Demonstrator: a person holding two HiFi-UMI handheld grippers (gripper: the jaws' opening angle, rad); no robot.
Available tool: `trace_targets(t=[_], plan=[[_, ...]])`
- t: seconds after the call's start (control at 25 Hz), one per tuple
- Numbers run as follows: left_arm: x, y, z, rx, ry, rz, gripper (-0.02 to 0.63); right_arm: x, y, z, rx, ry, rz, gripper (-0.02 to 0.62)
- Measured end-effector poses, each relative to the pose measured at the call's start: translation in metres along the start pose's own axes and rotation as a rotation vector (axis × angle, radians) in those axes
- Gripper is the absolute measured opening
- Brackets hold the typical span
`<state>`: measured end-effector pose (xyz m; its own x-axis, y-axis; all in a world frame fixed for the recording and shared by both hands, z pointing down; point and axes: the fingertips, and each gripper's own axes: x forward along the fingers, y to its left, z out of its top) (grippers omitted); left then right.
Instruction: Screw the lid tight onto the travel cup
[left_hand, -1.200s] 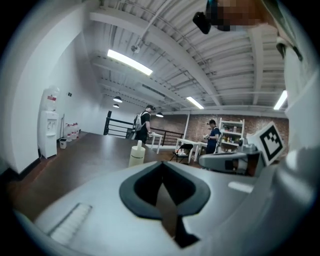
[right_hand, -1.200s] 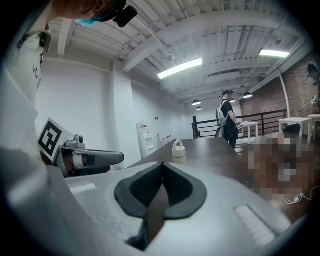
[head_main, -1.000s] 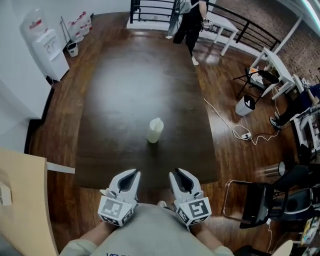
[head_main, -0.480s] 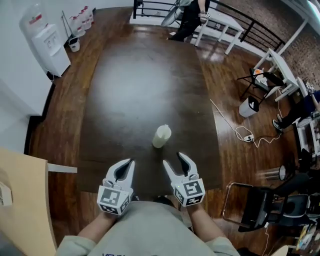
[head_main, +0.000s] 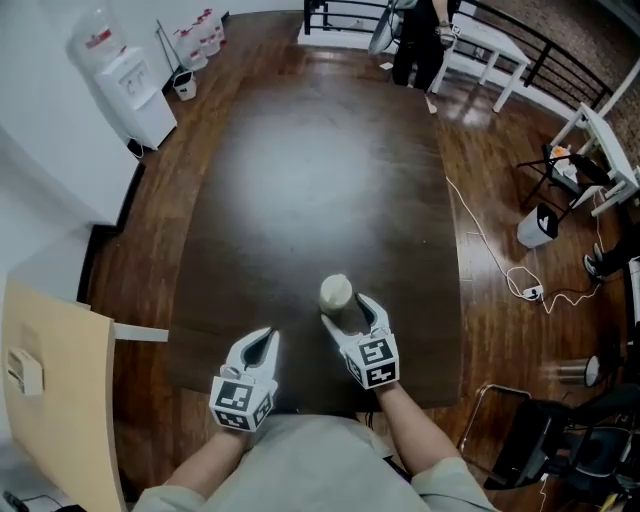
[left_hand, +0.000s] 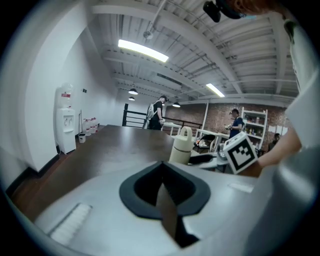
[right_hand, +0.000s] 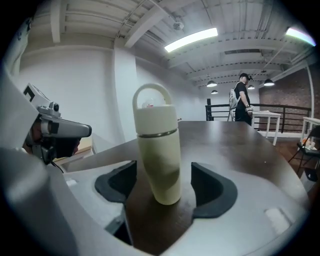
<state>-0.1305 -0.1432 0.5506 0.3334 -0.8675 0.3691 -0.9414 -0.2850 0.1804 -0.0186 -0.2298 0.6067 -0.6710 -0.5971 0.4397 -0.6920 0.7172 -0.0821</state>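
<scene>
My right gripper's (head_main: 346, 310) jaws have just been opening and stand wide on either side of the travel cup (right_hand: 159, 160) without touching it. The cup stands upright on the dark table (head_main: 300, 180) with its lid (right_hand: 153, 117) on. My left gripper's (head_main: 262, 338) jaws are pressed together, empty. Both forearms reach forward over the table's near edge, tilted slightly down.

The travel cup (right_hand: 159, 160) looks smooth, matt cream plastic, standing on a dark wood table (head_main: 300, 180) with a soft sheen.
</scene>
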Motion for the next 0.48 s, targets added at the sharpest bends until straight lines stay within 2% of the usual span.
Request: trace_targets(t=[0.2, 0.48], plan=[[0.020, 0.006, -0.010, -0.013, 0.037, 0.021, 0.002, 0.025, 0.012, -0.013, -0.038, 0.034, 0.063, 0.341], [0.042, 0.019, -0.032, -0.034, 0.117, 0.052, 0.002, 0.048, 0.020, -0.013, -0.038, 0.027, 0.086, 0.351]])
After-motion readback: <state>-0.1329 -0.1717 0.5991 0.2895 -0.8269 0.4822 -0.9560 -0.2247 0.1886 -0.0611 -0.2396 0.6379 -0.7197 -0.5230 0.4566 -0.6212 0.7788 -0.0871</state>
